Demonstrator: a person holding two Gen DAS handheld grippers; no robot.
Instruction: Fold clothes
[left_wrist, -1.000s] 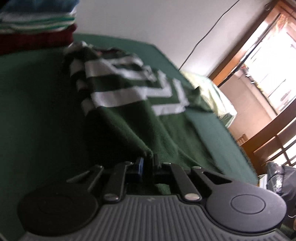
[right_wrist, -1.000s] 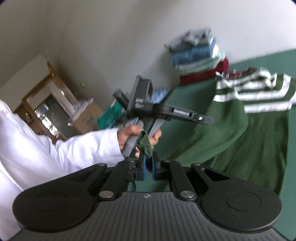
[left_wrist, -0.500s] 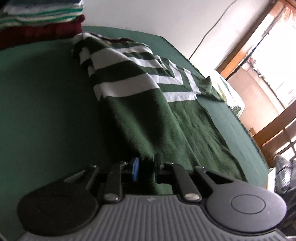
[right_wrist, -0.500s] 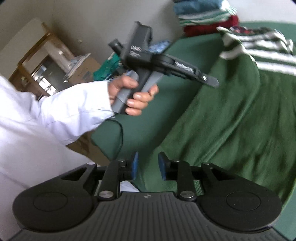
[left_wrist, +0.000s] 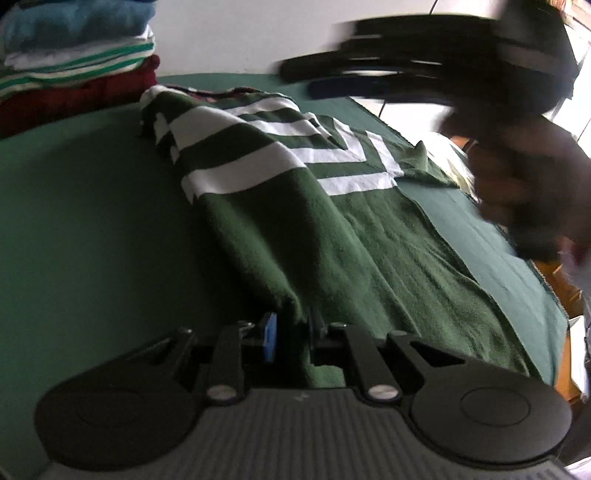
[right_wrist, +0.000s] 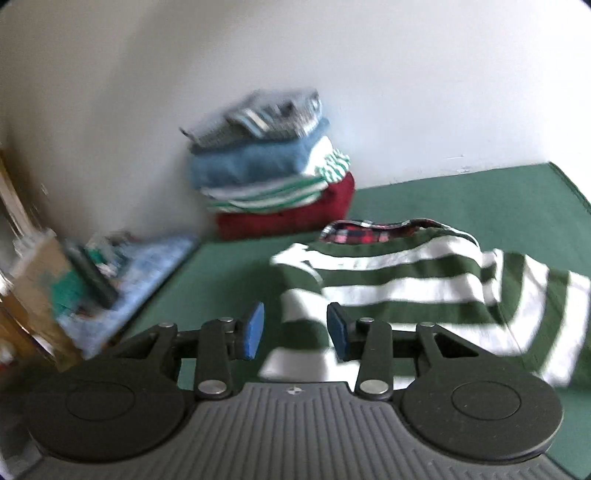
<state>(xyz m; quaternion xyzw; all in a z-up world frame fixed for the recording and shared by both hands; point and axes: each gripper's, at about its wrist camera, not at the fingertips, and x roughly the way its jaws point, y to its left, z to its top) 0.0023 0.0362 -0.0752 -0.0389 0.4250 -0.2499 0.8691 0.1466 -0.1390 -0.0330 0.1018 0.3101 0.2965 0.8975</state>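
Note:
A dark green sweater (left_wrist: 314, 206) with white stripes lies lengthwise on the green cover (left_wrist: 74, 221). My left gripper (left_wrist: 293, 328) sits at its plain hem, low over the cover. Its jaws stand a little apart, and the hem's fold lies loosely between them. My right gripper (right_wrist: 295, 328) is wide open and holds nothing. It hovers over the striped shoulder end of the sweater (right_wrist: 399, 280), near the plaid-lined collar (right_wrist: 354, 232). In the left wrist view the right gripper (left_wrist: 299, 79) and the hand holding it are a dark blur at the upper right.
A stack of folded clothes (right_wrist: 273, 184) stands against the white wall at the back left of the cover; the same stack of folded clothes (left_wrist: 74, 66) shows in the left wrist view. A cardboard box with clutter (right_wrist: 37, 280) sits beyond the cover's left edge.
My right gripper let go of the hem, opened wide and swung over to the striped end. My left jaws widened around the hem, and the sweater settled down onto the cover.

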